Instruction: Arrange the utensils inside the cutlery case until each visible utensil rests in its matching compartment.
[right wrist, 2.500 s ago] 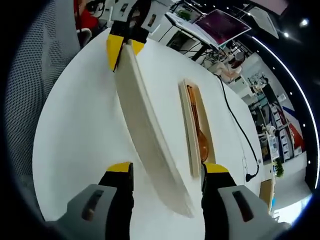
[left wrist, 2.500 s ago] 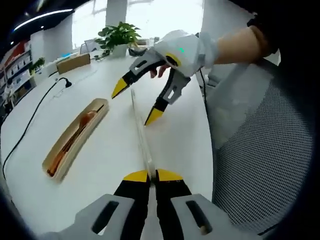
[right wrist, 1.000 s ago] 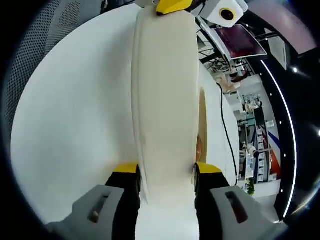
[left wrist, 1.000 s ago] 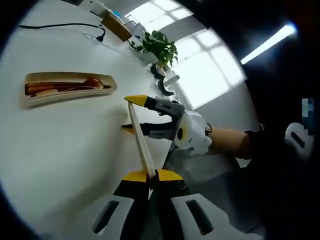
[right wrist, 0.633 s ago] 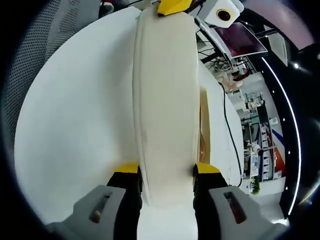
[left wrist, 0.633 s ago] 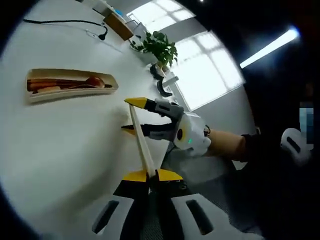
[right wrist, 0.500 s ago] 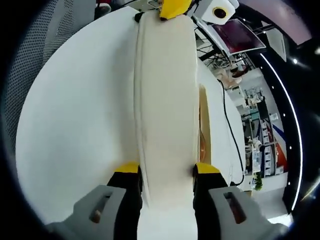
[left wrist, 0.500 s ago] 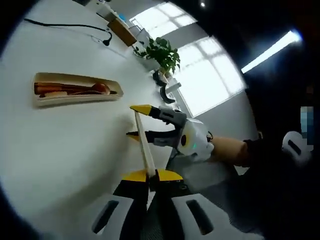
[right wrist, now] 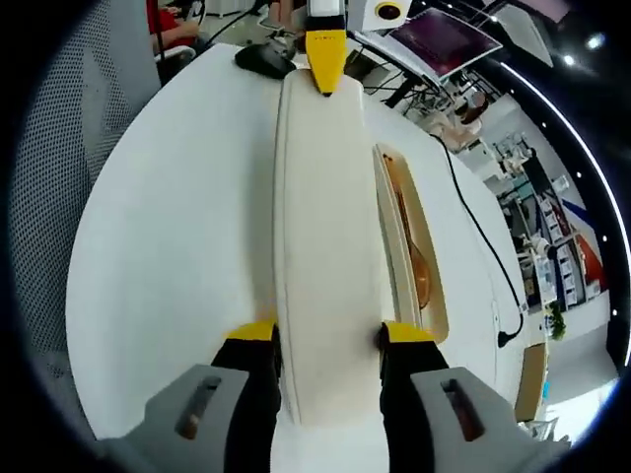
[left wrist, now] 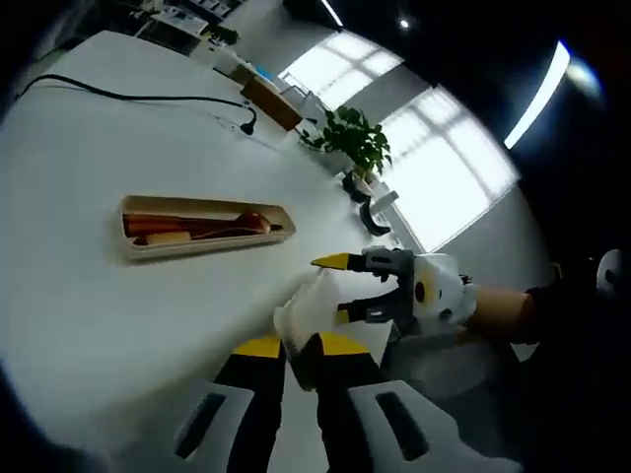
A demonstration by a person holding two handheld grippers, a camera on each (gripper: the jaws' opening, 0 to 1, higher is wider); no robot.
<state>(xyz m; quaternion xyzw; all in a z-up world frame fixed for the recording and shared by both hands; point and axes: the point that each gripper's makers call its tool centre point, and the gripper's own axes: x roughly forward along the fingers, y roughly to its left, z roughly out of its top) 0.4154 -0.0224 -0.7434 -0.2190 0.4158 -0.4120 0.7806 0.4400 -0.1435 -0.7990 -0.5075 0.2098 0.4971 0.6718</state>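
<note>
The open cutlery case (left wrist: pixel 202 225) lies on the white worktop (left wrist: pixel 118 315), and inside it a wooden spoon (right wrist: pixel 413 258) and what look like chopsticks (left wrist: pixel 163 224) rest lengthwise, so the utensils appear already seated in the tray; whether each sits in its own compartment is too small to tell. What is left, as I judge it, is the lid (right wrist: pixel 325 266): the long cream cover is held above the worktop just beside the case, running parallel to it in the right gripper view, not yet over it. The right gripper (right wrist: pixel 320 335) has its jaws pressed against the two long edges of the lid at its near end. The left gripper (left wrist: pixel 292 347) pinches the opposite end of the lid between its nearly closed jaws, and its yellow tip shows at the far end in the right gripper view. A black power cable (left wrist: pixel 118 96) trails across the far worktop, and a potted plant (left wrist: pixel 357 143) stands beyond it near the windows.
</note>
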